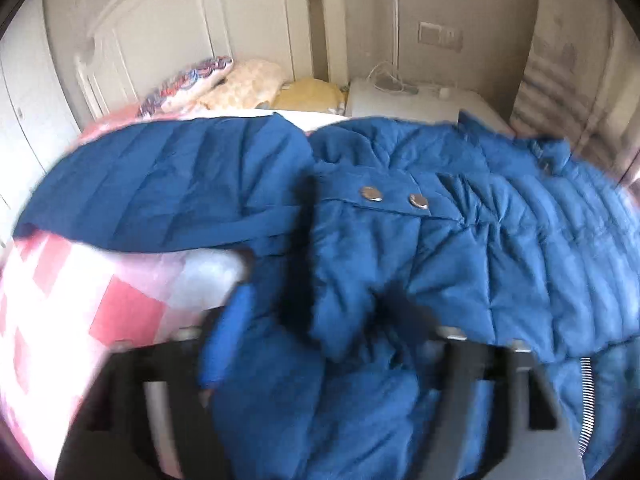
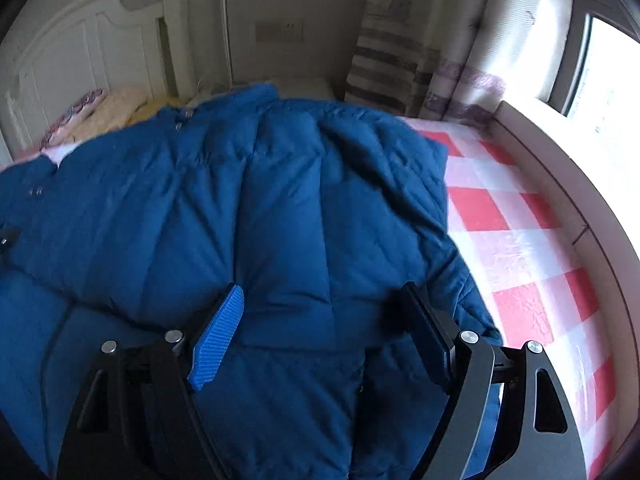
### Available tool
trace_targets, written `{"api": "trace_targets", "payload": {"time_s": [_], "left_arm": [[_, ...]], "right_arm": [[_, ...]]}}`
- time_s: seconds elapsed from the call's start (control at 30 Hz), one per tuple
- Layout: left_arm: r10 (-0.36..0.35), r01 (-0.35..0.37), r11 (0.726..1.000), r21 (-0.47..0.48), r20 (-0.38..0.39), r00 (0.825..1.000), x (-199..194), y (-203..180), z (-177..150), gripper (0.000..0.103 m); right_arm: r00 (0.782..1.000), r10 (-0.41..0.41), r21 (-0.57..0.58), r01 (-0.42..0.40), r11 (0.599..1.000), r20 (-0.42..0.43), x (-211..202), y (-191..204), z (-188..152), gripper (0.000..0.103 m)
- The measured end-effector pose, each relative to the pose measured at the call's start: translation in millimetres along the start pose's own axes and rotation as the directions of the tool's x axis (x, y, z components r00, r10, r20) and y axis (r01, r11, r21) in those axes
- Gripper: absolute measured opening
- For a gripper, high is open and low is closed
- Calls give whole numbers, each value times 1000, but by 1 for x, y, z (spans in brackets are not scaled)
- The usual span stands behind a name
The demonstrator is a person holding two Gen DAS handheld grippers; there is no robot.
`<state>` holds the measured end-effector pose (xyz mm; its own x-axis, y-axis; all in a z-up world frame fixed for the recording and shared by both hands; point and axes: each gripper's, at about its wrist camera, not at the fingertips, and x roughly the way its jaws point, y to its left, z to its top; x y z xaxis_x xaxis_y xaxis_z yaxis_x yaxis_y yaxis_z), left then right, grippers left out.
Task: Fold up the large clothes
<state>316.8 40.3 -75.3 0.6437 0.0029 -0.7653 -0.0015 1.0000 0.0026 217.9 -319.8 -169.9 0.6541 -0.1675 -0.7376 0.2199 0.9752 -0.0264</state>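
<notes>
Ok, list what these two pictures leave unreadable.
- Left gripper: left wrist view, motion blur; the puffer jacket bulges between its fingers; grip undecidable.
- Jacket hem: both views, cut off by the bottom edge.
- Bedside cabinet items: left wrist view, too small.
- Right gripper: contact with jacket unclear.

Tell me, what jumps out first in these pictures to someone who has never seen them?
A big blue puffer jacket fills both views, spread over a bed with a red and white checked cover. Two silver snap buttons shine near its collar in the left view. Low in the right view, a gripper hangs over the jacket, jaws apart, one bright blue ribbed pad catching the eye.
</notes>
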Motion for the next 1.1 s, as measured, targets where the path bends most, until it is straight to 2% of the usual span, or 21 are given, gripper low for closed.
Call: {"api": "trace_targets", "payload": {"time_s": [0.07, 0.1, 0.2, 0.3, 0.33, 0.4, 0.47, 0.5, 0.53, 0.6, 0.67, 0.7, 0.73, 0.77, 0.8, 0.83, 0.87, 0.93, 1.0, 1.07, 1.1], "left_arm": [[-54, 58, 992, -108, 38, 998, -16, 36, 6, 88], [-62, 69, 986, -149, 52, 997, -21, 52, 9, 97], [-56, 75, 939, -337, 66, 996, -23, 131, 23, 100], [-23, 57, 833, -550, 70, 997, -12, 224, 24, 98], [-26, 70, 776, -627, 78, 997, -9, 258, 20, 94], [-62, 146, 643, -752, 139, 988, -4, 319, 11, 88], [-83, 204, 554, -807, 190, 978, 2, 356, 7, 85], [-81, 213, 522, -826, 200, 976, 6, 372, 7, 82], [-77, 214, 503, -838, 203, 976, 12, 387, 10, 82], [-88, 216, 511, -832, 199, 976, 22, 405, 20, 79], [-71, 173, 545, -820, 161, 984, 30, 413, 30, 64], [-63, 154, 558, -815, 144, 988, 33, 412, 33, 37], [-77, 156, 562, -812, 137, 988, 36, 413, 34, 21], [-90, 172, 555, -814, 147, 985, 34, 413, 34, 18], [-66, 181, 556, -811, 173, 983, 24, 408, 35, 14], [-39, 181, 576, -797, 194, 980, 14, 398, 37, 13], [-8, 182, 618, -765, 225, 974, -2, 382, 42, 12], [3, 206, 681, -702, 284, 959, -31, 347, 53, 12], [-64, 295, 758, -582, 384, 921, -70, 291, 76, 12], [-149, 354, 823, -443, 434, 888, -95, 237, 92, 12], [-198, 383, 846, -370, 449, 871, -107, 205, 97, 12]], "right_arm": [[1000, 1, 5, -1, 1000, -1, 1, -2, -1, 78], [1000, -2, 4, 2, 1000, 4, 1, -2, -2, 78], [1000, -9, 4, 9, 1000, 8, 0, -2, -2, 79], [1000, -7, 4, 7, 1000, 7, -1, -2, -3, 80], [1000, -8, 4, 8, 1000, 7, -4, 1, -4, 80], [1000, -10, 1, 10, 1000, 5, -3, 1, -3, 80], [1000, -13, -5, 13, 1000, 2, -3, 1, -3, 81], [1000, -15, -8, 15, 1000, 1, -2, 2, -3, 81], [1000, -17, -10, 17, 1000, 0, -2, 2, -3, 82], [1000, -16, -9, 16, 1000, 0, -2, 2, -3, 82], [1000, -10, -4, 10, 1000, 3, -2, 2, -3, 82], [1000, -7, -2, 7, 1000, 4, -2, 1, -4, 82], [1000, -5, 0, 5, 1000, 5, -2, 1, -4, 82], [1000, -3, 1, 3, 1000, 6, -2, 1, -4, 82], [1000, -2, 1, 2, 1000, 6, -3, 1, -4, 82], [1000, -2, 1, 2, 1000, 7, -3, 1, -4, 82], [1000, -2, 1, 2, 1000, 7, -3, 1, -4, 82], [1000, 1, 4, -1, 1000, 10, -3, 0, -4, 82], [1000, 10, 12, -10, 1000, 18, -5, -2, -4, 82], [999, 18, 24, -19, 1000, 29, -7, -4, -4, 82], [999, 21, 31, -22, 999, 34, -8, -5, -4, 82]]}}
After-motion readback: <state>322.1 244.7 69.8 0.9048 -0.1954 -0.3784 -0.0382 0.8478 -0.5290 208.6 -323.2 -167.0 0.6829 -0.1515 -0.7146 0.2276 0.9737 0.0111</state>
